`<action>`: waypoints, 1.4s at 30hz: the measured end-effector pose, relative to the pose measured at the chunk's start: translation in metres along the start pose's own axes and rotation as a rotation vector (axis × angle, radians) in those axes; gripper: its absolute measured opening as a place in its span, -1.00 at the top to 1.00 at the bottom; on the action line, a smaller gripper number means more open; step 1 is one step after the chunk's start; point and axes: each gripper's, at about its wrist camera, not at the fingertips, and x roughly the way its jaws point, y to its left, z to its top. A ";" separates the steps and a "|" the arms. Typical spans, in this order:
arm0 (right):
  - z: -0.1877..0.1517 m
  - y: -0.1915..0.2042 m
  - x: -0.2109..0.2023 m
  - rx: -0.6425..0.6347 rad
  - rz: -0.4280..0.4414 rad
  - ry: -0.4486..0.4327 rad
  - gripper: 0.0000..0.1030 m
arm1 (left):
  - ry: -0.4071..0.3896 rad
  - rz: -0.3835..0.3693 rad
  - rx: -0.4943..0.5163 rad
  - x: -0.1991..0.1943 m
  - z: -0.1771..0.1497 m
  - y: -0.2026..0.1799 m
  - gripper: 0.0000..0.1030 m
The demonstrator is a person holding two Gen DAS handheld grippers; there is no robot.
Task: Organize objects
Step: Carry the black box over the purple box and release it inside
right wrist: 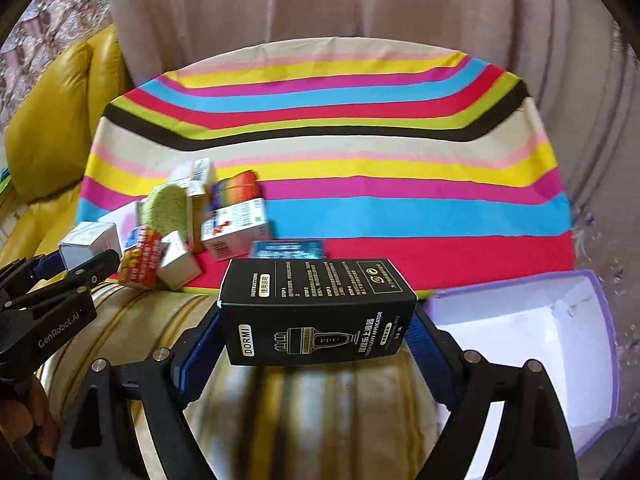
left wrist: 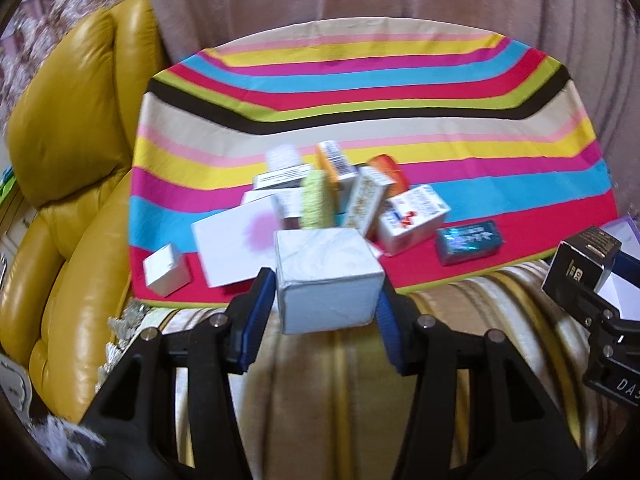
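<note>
The purple-rimmed box is cut off at the right edge in the right wrist view. Print on the piled cartons blurs beyond reading. The teal packet sits half hidden behind the black box.

So the bench has a loud striped cloth over it, with a jumble of small boxes heaped near its front-left, a teal box just beside them, and a little white box off left.

Black tools, blue pads

Left tool and right tool: black triangular frames, silver screws, ribbed blue pads, white "GenRobot.AI" lettering.
</note>
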 end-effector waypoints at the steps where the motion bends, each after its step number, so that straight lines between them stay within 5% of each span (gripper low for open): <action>1: -0.001 -0.005 -0.002 0.010 -0.010 -0.002 -0.69 | -0.001 -0.006 0.008 -0.001 0.001 -0.004 -0.04; 26: -0.067 -0.148 -0.036 0.442 -0.303 0.029 -0.69 | -0.002 -0.212 0.370 -0.013 0.002 -0.181 -0.04; 42: -0.115 -0.204 -0.042 0.729 -0.350 0.084 -0.70 | 0.097 -0.425 0.496 -0.006 -0.010 -0.248 -0.05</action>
